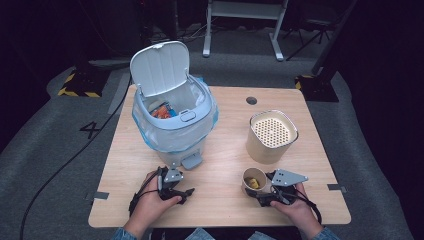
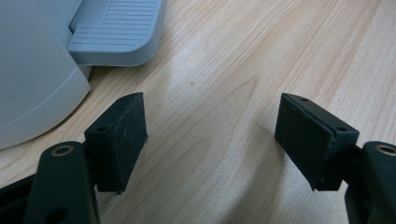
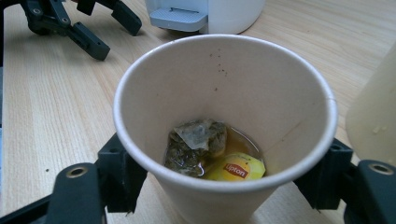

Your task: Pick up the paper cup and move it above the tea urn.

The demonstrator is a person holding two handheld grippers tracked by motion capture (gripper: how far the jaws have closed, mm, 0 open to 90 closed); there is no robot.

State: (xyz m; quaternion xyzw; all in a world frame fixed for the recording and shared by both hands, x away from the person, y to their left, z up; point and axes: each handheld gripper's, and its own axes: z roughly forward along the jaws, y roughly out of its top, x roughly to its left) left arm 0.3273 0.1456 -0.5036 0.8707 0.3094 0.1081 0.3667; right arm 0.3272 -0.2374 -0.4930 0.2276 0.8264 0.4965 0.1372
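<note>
Gripping the paper cup (image 3: 224,121) from both sides, the right gripper (image 1: 272,192) has its jaws pressed to the cup's wall near the table's (image 1: 225,205) front edge. Inside lies a wet tea bag (image 3: 196,144) with a yellow tag. Left gripper (image 2: 210,135) rests wide open, holding nothing, beside the bin's pedal (image 2: 116,32).

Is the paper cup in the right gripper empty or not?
Not empty. The paper cup stands upright and holds a used tea bag with its yellow tag in a little brown liquid.
</note>
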